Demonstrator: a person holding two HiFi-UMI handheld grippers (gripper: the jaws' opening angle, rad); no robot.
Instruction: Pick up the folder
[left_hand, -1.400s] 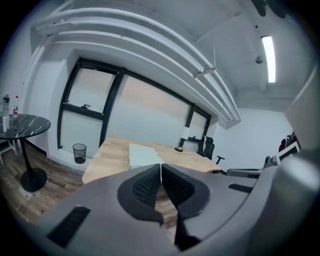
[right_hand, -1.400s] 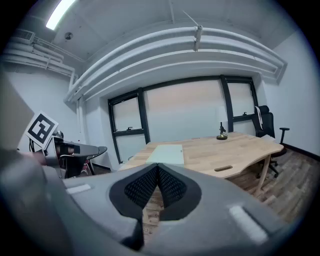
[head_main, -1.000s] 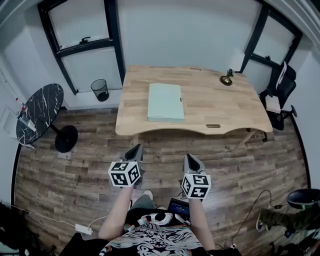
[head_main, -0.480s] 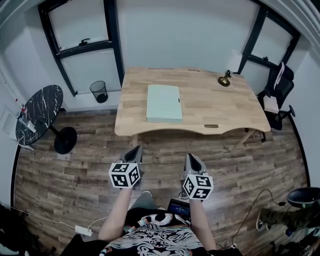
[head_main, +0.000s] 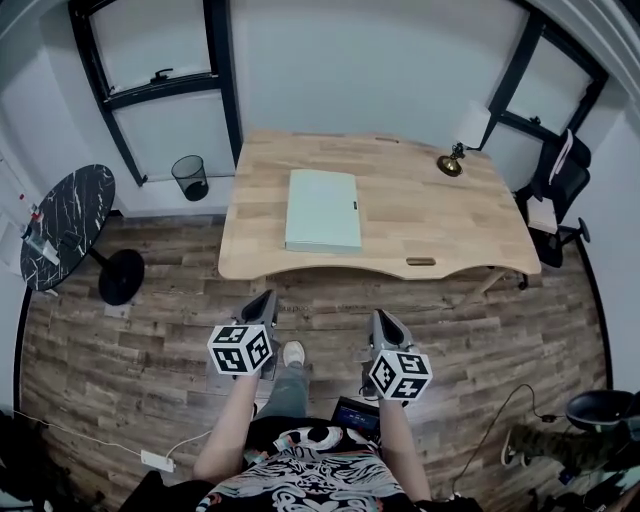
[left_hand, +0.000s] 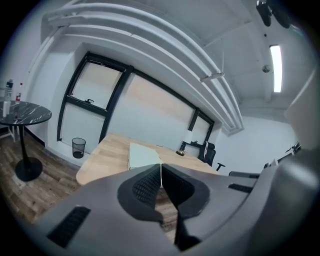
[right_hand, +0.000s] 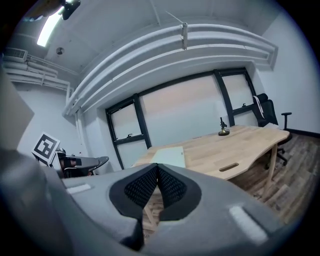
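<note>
A pale green folder (head_main: 323, 211) lies flat on the wooden desk (head_main: 440, 225), left of its middle. It also shows in the left gripper view as the folder (left_hand: 142, 154) and in the right gripper view as the folder (right_hand: 170, 156). My left gripper (head_main: 264, 303) and right gripper (head_main: 383, 322) hang over the floor in front of the desk, well short of it. The left gripper (left_hand: 161, 170) has its jaws pressed together with nothing between them. So does the right gripper (right_hand: 157, 170).
A small brass lamp (head_main: 451, 162) stands at the desk's far right. A wire bin (head_main: 189, 178) sits by the window at left, next to a round black marble table (head_main: 62, 226). A black office chair (head_main: 561, 180) stands at right. Wood floor (head_main: 130, 350) lies between me and the desk.
The view has shifted: the desk and folder sit a little lower and closer to the grippers than a second ago. Both grippers stay shut and empty.
</note>
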